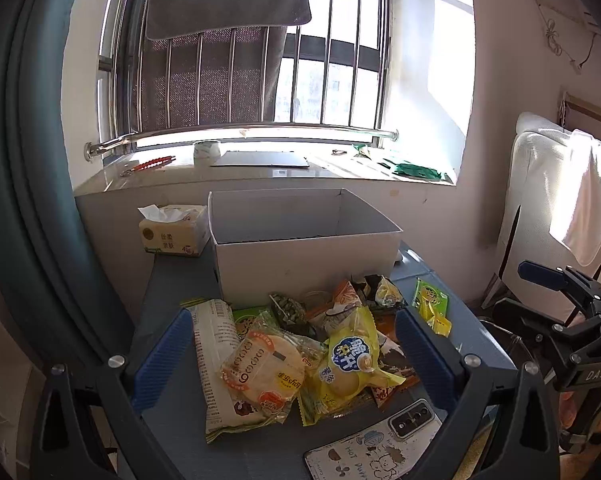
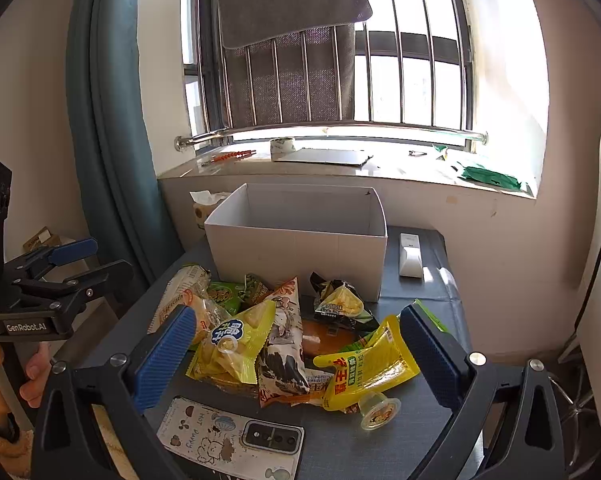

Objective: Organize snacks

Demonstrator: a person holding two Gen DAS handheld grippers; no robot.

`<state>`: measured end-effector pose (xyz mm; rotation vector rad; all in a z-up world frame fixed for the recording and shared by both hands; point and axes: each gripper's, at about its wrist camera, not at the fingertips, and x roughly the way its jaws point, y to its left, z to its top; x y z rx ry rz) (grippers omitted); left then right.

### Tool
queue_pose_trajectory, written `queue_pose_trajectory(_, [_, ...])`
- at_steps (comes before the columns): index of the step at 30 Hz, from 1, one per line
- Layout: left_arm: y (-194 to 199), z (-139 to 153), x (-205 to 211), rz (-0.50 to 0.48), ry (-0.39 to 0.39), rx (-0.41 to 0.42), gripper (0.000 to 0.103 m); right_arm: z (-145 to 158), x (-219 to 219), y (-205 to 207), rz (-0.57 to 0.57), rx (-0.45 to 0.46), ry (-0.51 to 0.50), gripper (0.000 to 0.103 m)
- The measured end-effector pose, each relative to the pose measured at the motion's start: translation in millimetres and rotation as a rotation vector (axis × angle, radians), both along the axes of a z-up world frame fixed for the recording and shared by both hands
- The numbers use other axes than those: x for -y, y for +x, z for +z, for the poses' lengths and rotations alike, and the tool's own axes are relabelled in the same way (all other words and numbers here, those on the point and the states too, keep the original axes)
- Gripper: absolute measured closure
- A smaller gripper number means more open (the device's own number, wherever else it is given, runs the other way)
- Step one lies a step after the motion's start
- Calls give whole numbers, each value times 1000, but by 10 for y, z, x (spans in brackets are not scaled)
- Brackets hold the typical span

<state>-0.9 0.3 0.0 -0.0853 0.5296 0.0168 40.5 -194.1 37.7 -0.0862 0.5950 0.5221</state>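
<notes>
A pile of snack packets (image 1: 300,352) lies on the grey table in front of an open white cardboard box (image 1: 304,256). My left gripper (image 1: 296,356) is open and empty, its blue pads either side of the pile's near part. In the right wrist view the pile (image 2: 284,336) and the box (image 2: 300,248) show again. My right gripper (image 2: 300,356) is open and empty above the pile. A yellow packet (image 2: 364,364) and a small jelly cup (image 2: 378,408) lie near its right pad. The box looks empty.
A phone in a cartoon case (image 2: 228,440) lies at the table's near edge. A tissue pack (image 1: 172,232) stands left of the box. A white remote (image 2: 410,254) lies right of it. The window sill is behind, a curtain (image 2: 112,120) at the left.
</notes>
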Motion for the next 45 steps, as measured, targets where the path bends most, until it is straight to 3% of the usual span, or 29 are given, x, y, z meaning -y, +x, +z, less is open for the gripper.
queue_pose_trajectory(45, [-10,-1,-8,13,8,-1,0,-8,-1,-37,15,-11,12,0])
